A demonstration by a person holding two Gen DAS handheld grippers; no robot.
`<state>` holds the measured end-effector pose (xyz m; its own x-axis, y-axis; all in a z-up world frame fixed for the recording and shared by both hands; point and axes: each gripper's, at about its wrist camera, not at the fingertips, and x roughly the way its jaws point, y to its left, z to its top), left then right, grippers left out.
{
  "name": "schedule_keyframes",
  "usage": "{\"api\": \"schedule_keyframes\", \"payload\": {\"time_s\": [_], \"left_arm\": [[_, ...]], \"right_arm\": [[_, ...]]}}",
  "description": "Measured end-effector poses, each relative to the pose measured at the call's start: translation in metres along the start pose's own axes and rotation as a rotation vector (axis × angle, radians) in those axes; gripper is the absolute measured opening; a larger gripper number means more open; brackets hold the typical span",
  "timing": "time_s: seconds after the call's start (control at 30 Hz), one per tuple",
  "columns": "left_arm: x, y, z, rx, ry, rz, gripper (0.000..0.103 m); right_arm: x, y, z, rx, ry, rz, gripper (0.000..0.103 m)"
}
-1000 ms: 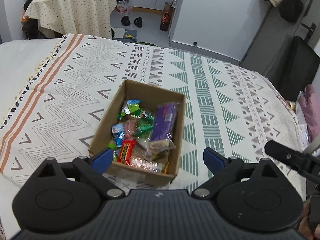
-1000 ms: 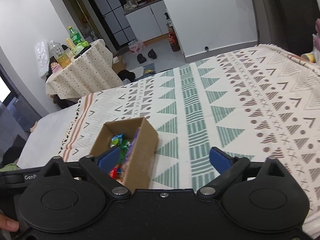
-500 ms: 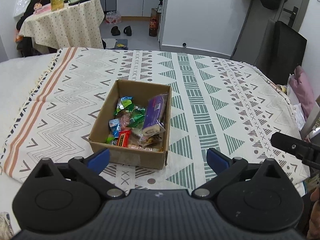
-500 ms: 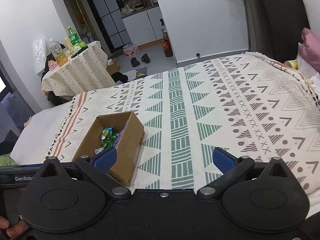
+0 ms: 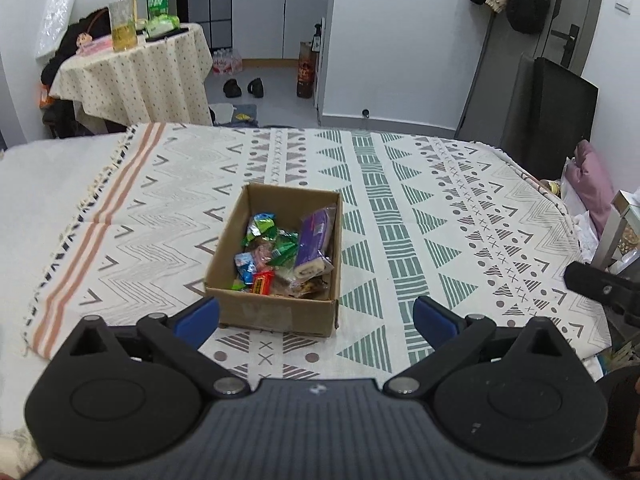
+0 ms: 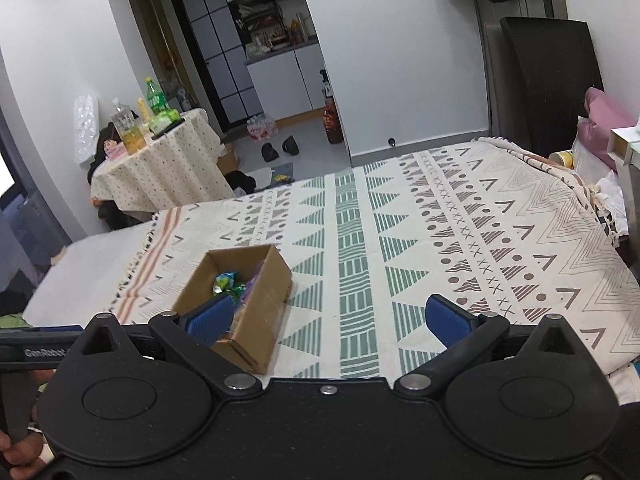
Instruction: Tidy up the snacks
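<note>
A brown cardboard box [image 5: 276,314] [image 6: 264,300] stands on the patterned blanket [image 5: 420,220] [image 6: 460,240]. Inside it lie several wrapped snacks [image 5: 264,256], among them a long purple packet [image 5: 314,240], green wrappers [image 5: 262,224] [image 6: 226,280] and a red bar [image 5: 262,282]. My left gripper [image 5: 316,320] hangs open above the bed's near edge, just in front of the box, with nothing between its blue pads [image 5: 198,318]. My right gripper [image 6: 328,318] is also open and empty, to the right of the box; its left pad [image 6: 212,318] hides part of the box's inside.
A round table [image 5: 132,72] [image 6: 160,164] with bottles stands at the far left. Shoes [image 5: 244,88] lie on the floor beyond the bed. A dark panel [image 5: 560,116] and a pink pillow [image 5: 592,184] are at the right. The right gripper's body [image 5: 600,288] shows at the right edge.
Both grippers have pulled back and up from the box, so it looks smaller and farther. Both stay open. The box and snacks have not moved.
</note>
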<state>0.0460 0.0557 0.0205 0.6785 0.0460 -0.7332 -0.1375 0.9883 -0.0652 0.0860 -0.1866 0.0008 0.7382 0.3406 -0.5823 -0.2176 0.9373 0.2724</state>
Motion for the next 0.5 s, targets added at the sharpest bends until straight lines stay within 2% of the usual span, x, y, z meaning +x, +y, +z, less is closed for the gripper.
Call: {"api": "schedule_keyframes", "payload": {"time_s": [0.1, 0.23, 0.5], "left_arm": [[-0.014, 0.002, -0.002, -0.002, -0.025, 0.002, 0.102], [-0.03, 0.007, -0.005, -0.004, -0.041, 0.004, 0.103], [-0.056, 0.019, -0.015, 0.004, -0.064, 0.034, 0.103]], "right_arm": [[-0.013, 0.002, 0.002, 0.014, -0.008, 0.029, 0.103], [-0.027, 0.008, 0.001, -0.006, -0.036, -0.018, 0.103], [-0.047, 0.011, -0.009, -0.034, -0.085, -0.018, 0.103]]}}
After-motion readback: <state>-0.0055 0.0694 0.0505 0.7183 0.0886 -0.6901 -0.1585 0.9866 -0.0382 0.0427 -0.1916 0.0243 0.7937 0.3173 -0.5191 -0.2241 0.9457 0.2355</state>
